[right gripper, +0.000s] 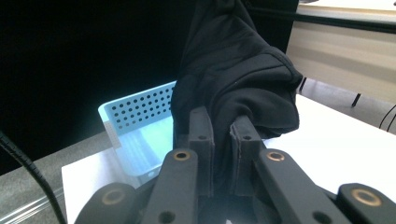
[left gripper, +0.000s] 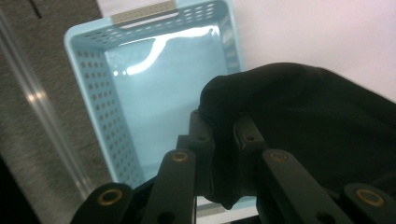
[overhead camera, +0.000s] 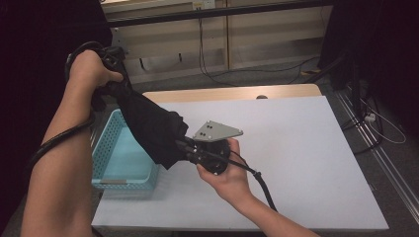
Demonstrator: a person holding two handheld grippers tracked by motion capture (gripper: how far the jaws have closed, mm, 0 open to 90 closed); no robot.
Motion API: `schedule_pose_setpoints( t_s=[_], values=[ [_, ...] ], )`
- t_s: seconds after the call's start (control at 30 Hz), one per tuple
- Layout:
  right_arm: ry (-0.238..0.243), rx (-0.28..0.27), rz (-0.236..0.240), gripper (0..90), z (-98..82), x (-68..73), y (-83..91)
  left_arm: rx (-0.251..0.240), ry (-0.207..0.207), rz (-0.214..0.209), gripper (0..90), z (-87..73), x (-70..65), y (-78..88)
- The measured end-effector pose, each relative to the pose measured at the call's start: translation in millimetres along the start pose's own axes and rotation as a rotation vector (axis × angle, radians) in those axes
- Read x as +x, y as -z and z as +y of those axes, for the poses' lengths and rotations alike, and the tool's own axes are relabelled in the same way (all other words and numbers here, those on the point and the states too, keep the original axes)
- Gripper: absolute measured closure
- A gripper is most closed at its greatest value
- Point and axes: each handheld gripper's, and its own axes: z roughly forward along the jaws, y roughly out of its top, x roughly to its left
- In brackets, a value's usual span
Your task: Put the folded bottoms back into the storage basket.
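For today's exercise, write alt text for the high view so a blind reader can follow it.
Two hands hold a black cloth stretched between the left tool and right tool, above a blue basket at the left edge of a white table.

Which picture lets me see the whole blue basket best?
The left gripper view: it looks straight down into the blue basket, showing its bare floor and holed walls. In the high view the black cloth covers part; the right gripper view shows one corner.

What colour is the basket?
Light blue basket with perforated walls, clearest in the left gripper view.
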Motion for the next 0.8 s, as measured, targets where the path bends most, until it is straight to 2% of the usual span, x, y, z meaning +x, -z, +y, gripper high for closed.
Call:
schedule_pose_setpoints(
  t_s=[0.3,0.6,0.8],
  values=[
    [-0.004,-0.023,0.014,81.9,4.7,5.5,-4.9,0.023,0.020,0.034,81.0,-4.7,6.7,8.6],
    [0.004,-0.041,0.028,81.9,5.1,13.0,-13.7,0.015,0.028,0.045,81.0,-10.1,14.5,14.6],
    [0.000,-0.044,0.033,81.9,4.1,15.1,-19.8,0.018,0.054,0.044,81.0,-14.8,25.0,12.6]
  ],
)
